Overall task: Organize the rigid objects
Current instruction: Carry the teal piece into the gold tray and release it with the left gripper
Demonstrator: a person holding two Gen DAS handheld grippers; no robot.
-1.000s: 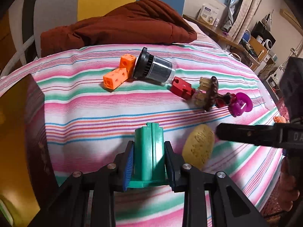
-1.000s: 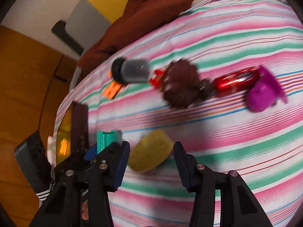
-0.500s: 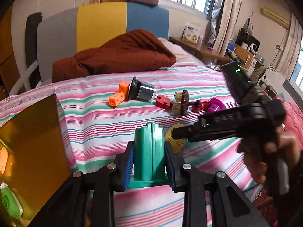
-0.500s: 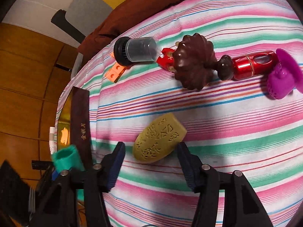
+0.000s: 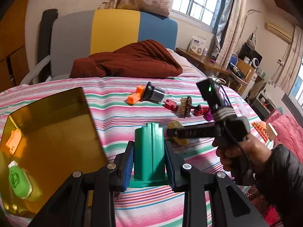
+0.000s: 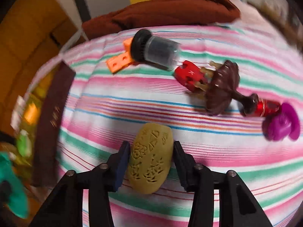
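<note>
- Right wrist view: right gripper has just closed onto the yellow carved piece on the bed, ready to lift.
- Left gripper holds the green block, now nearer the amber box.

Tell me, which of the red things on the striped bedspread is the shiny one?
The red metallic cylinder, lying between the brown brush and the purple toy. The other, the red block, is matte plastic.
</note>
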